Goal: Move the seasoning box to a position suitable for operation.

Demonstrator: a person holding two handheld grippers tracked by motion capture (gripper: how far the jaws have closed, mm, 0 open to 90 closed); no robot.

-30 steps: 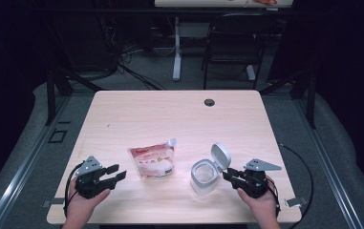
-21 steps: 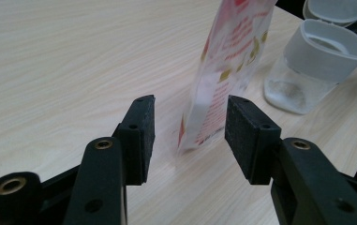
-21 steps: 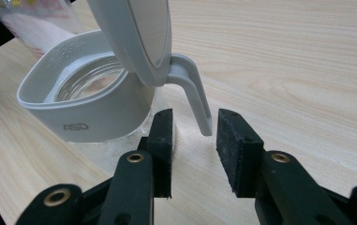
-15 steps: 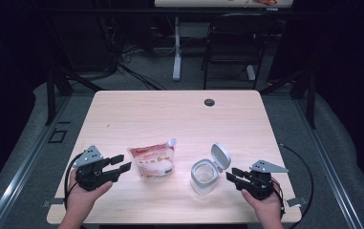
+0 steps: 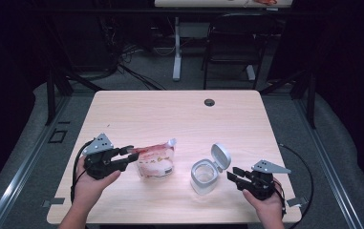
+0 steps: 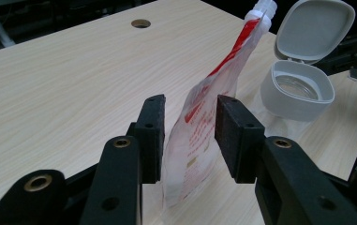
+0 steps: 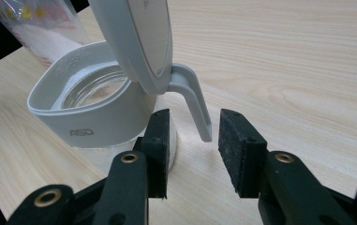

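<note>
A clear pouch [image 5: 155, 161] with red print and a white spout sits left of centre on the table, raised on its edge. My left gripper [image 5: 131, 153] is at its left end. Its jaws have just been closing, and in the left gripper view [image 6: 190, 129] both pads press the pouch [image 6: 199, 122]. A glass jar [image 5: 204, 175] with a grey collar stands to the right, its hinged lid [image 5: 221, 155] flipped up. My right gripper [image 5: 232, 174] is just right of it. Its jaws have been opening; they stand open [image 7: 194, 140], with the lid's tab [image 7: 192, 98] ahead of them, untouched.
The wooden table [image 5: 170, 114] has a cable hole [image 5: 209, 102] near its far edge. Behind the table stand a chair [image 5: 232, 47] and a desk leg [image 5: 176, 52] on grey floor. A black cable [image 5: 304, 167] loops off the table's right edge.
My left gripper rose and went right onto the pouch's left end, and its jaws narrowed on it. The pouch tipped up from lying flat. My right gripper's jaws widened; the hand hardly moved.
</note>
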